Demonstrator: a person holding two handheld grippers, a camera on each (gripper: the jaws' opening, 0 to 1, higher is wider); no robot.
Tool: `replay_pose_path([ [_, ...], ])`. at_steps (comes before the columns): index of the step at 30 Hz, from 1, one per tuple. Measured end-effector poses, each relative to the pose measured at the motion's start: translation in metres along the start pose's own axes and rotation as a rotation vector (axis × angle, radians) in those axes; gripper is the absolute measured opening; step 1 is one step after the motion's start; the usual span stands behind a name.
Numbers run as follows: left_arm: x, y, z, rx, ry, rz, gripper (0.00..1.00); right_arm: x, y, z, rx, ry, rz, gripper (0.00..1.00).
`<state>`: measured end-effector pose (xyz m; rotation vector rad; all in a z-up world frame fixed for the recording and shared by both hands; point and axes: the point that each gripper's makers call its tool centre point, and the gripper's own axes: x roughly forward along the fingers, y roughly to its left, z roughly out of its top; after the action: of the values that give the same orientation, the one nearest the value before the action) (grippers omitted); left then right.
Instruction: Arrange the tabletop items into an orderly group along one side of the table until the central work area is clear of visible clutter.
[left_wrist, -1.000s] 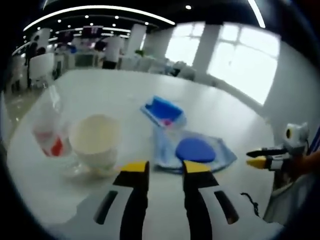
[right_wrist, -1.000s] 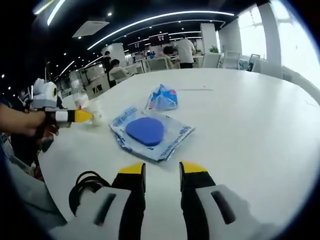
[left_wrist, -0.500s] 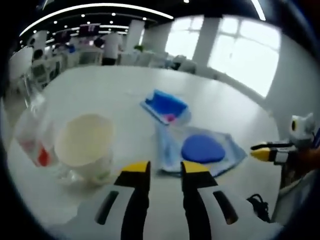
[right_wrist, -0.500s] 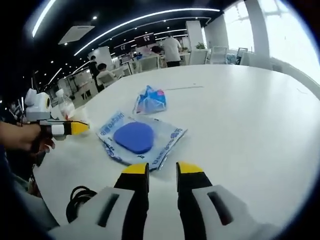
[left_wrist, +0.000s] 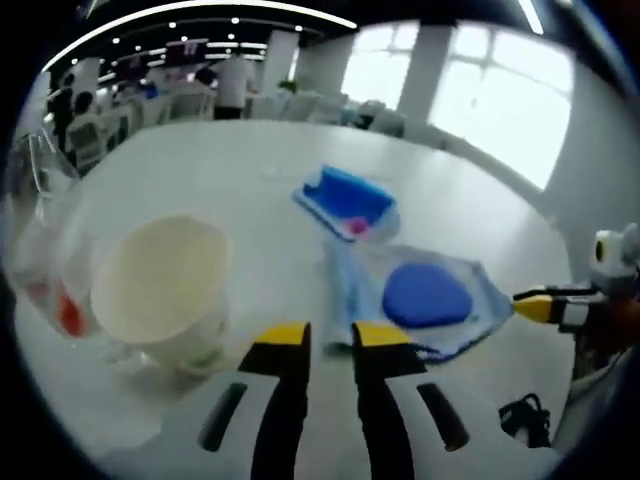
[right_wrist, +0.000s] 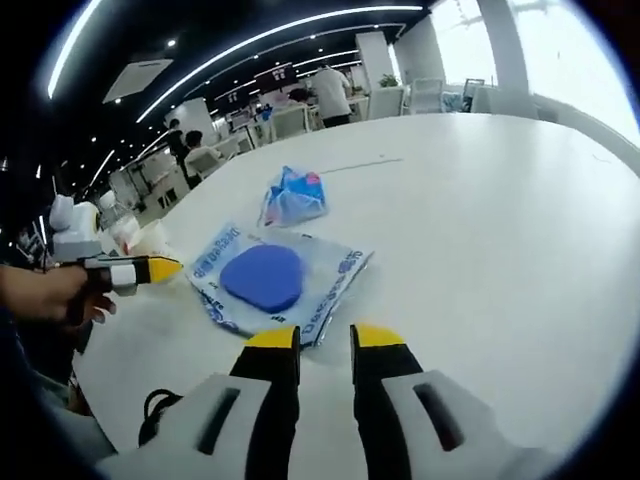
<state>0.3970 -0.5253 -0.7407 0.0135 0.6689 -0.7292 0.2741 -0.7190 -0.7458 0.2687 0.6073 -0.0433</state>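
A cream cup (left_wrist: 160, 280) stands just left of my left gripper (left_wrist: 328, 336), whose jaws are a little apart with nothing between them. A clear plastic bottle (left_wrist: 42, 270) with a red label stands beside the cup. A flat clear bag holding a blue disc (left_wrist: 428, 297) (right_wrist: 262, 277) lies ahead, and a small blue packet (left_wrist: 350, 200) (right_wrist: 293, 196) lies beyond it. My right gripper (right_wrist: 324, 338) hovers close to the bag's near edge, jaws slightly apart and empty. Each gripper's yellow tip also shows from the side, the right gripper (left_wrist: 545, 305) and the left gripper (right_wrist: 140, 270).
All the items lie on a white table (right_wrist: 480, 220) whose rim curves nearby. A black cable (left_wrist: 525, 420) (right_wrist: 160, 405) hangs at the table edge near the person. A hand (right_wrist: 50, 295) holds the left gripper. Desks, chairs and people fill the room behind.
The left view has closed in on the cup, which now looks larger. The right view has neared the bag slightly. Both pairs of jaws stand a little narrower than before.
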Motion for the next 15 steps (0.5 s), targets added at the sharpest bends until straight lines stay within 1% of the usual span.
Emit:
replay_pose_path([
  [4, 0.003, 0.002, -0.003, -0.011, 0.014, -0.005, 0.14, 0.003, 0.001, 0.001, 0.014, -0.005, -0.006, 0.14],
  [10, 0.007, 0.001, -0.006, -0.012, 0.035, -0.014, 0.14, 0.009, -0.001, -0.001, 0.094, 0.015, -0.032, 0.09],
  [13, 0.009, -0.002, -0.008, -0.027, 0.046, -0.028, 0.14, 0.01, 0.0, -0.003, 0.116, 0.023, -0.031, 0.05],
  [15, 0.012, -0.004, -0.01, -0.029, 0.055, -0.04, 0.14, 0.011, 0.0, -0.003, 0.123, 0.026, -0.031, 0.04],
])
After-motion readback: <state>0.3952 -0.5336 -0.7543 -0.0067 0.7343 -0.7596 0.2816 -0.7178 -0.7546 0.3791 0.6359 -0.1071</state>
